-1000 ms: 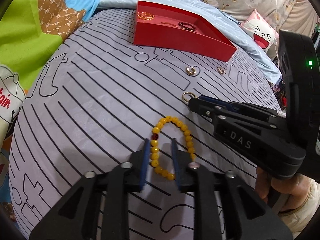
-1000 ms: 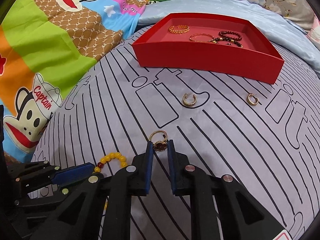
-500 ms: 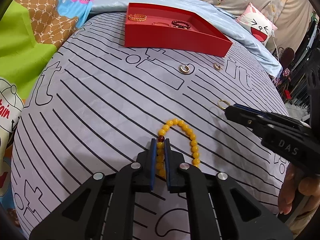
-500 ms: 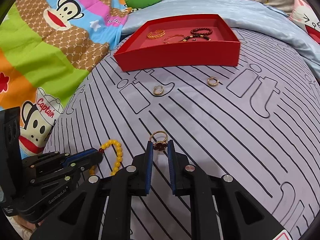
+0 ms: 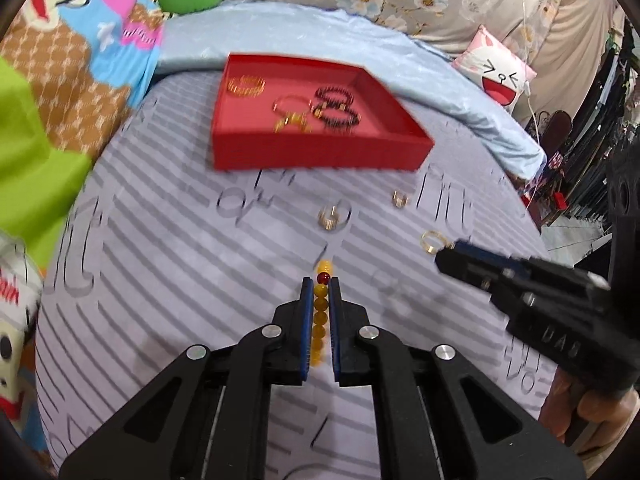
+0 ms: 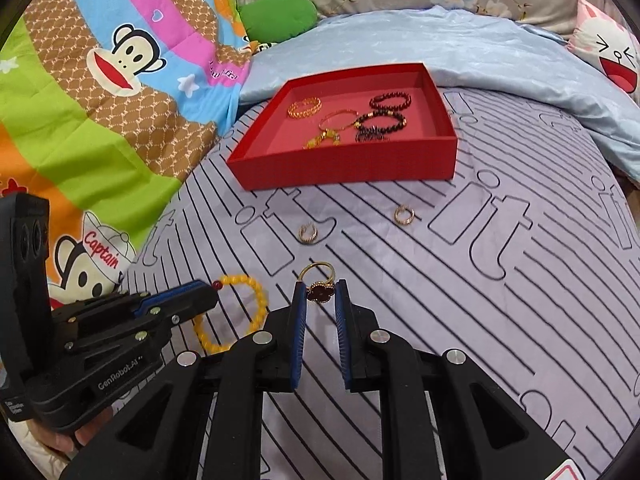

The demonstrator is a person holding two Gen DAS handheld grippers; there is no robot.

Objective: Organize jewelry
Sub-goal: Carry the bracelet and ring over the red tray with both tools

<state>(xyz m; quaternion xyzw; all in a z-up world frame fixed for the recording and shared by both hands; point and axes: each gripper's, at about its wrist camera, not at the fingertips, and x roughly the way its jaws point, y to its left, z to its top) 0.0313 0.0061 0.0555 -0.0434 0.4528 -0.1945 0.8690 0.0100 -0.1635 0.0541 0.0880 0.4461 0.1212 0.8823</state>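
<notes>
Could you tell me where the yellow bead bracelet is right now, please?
The yellow bead bracelet is clamped in the left gripper, low centre in the left wrist view, over the striped sheet in front of the red tray.

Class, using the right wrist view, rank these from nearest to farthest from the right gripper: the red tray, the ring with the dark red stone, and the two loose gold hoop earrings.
1. Ring with the dark red stone, between the right gripper pads.
2. Left hoop earring, just beyond.
3. Right hoop earring, farther right.
4. Red tray, at the back.
</notes>
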